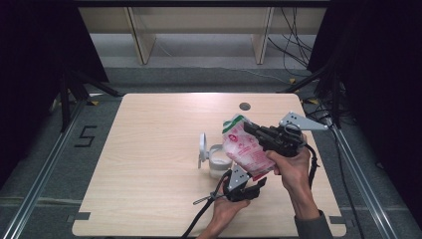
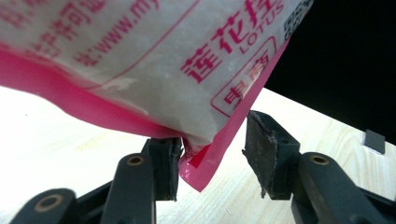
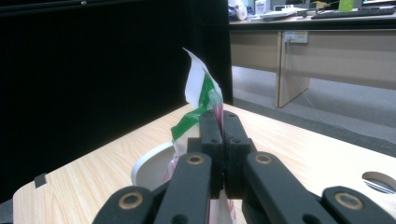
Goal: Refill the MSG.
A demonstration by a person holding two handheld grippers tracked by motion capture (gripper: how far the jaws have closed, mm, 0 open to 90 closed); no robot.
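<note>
My right gripper clamps the pouch top; left gripper jaws stand apart around its bottom corner. Tilt slowly, spout over the jar.

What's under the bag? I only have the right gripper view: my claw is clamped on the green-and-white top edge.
Observer: A small white container stands on the table beside the bag, its round lid upright next to it.
Operator: Where's the left claw?
Observer: At the bag's bottom pink corner; the left claw has its jaws apart, one pad clear of the film.
Operator: Bag's contents?
Observer: White granules show through the film in the left gripper view.
</note>
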